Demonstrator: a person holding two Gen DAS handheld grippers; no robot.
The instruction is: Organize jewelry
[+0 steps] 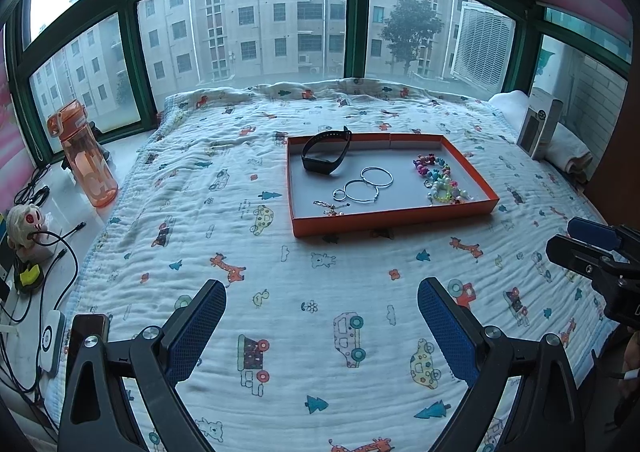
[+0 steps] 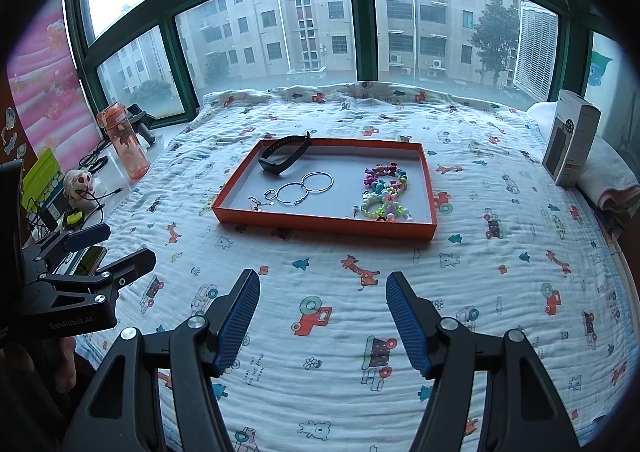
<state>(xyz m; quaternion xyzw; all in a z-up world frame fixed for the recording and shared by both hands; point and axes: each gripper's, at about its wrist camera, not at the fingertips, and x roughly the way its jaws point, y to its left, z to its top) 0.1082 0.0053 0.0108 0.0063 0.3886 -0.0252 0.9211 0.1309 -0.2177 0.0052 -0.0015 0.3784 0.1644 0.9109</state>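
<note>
An orange tray (image 1: 390, 217) (image 2: 320, 221) with a grey floor lies on the bed. In it are a black wristband (image 1: 326, 151) (image 2: 285, 154), two silver bangles (image 1: 370, 182) (image 2: 306, 187), a small silver ring (image 1: 339, 194) (image 2: 270, 194), a small chain piece (image 1: 330, 207) (image 2: 256, 203) and colourful bead bracelets (image 1: 439, 180) (image 2: 383, 192). My left gripper (image 1: 322, 302) is open and empty above the quilt, well short of the tray. My right gripper (image 2: 323, 294) is open and empty too. Each gripper shows at the edge of the other's view (image 1: 600, 256) (image 2: 86, 252).
A patterned quilt (image 1: 280, 312) (image 2: 480, 272) covers the bed. An orange bottle (image 1: 82, 162) (image 2: 126, 146), a plush toy (image 1: 26, 224) (image 2: 80, 182) and cables lie on the left sill. A white box (image 1: 540, 128) (image 2: 572, 142) stands at the right on folded towels. Windows are behind.
</note>
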